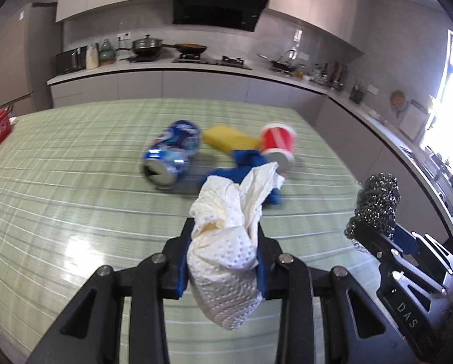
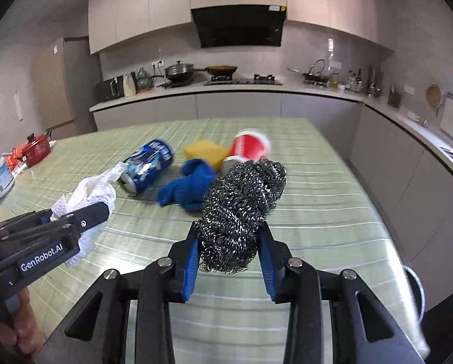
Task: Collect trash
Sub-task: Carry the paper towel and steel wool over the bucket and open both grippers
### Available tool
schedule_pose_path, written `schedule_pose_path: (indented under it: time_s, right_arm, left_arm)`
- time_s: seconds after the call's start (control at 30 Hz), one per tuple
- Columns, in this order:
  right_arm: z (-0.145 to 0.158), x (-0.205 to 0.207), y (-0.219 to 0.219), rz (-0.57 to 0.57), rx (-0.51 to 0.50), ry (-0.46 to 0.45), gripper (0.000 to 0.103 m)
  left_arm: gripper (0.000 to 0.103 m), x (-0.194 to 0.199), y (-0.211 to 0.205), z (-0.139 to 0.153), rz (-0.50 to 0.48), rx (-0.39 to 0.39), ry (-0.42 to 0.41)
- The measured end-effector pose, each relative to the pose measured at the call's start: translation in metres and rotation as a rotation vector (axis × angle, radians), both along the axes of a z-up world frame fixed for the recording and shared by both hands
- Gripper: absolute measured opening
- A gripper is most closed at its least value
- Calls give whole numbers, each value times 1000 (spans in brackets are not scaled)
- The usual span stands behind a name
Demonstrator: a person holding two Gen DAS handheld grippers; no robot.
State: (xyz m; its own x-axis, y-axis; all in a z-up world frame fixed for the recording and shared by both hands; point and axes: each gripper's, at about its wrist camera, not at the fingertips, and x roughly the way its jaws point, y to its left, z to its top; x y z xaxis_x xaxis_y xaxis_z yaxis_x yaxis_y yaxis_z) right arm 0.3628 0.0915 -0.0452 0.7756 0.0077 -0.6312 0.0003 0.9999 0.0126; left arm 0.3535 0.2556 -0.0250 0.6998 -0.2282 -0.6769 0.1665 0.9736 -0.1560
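Observation:
My left gripper (image 1: 224,227) is shut on a crumpled white paper towel (image 1: 226,242) and holds it above the green checked table (image 1: 74,182). It also shows in the right wrist view (image 2: 83,212) at the left. My right gripper (image 2: 229,230) is shut on a steel wool scourer (image 2: 241,209), also seen in the left wrist view (image 1: 376,203) at the right. On the table beyond lie a crushed blue can (image 1: 171,154), a yellow sponge (image 1: 229,139), a blue cloth (image 1: 247,163) and a tipped red paper cup (image 1: 278,142).
A red pot (image 2: 36,148) and a white box (image 2: 0,176) stand at the table's far left. A metal bin rim (image 2: 416,291) shows below the table's right edge. A kitchen counter with stove and pans (image 2: 196,72) runs along the back wall.

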Motion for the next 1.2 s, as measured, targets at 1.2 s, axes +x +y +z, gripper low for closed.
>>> schedule_pose_path:
  time_s: [1.2]
  right_arm:
    - [2, -122, -336, -308, 46, 63, 38]
  left_arm:
    - [36, -66, -299, -7, -240, -29, 37]
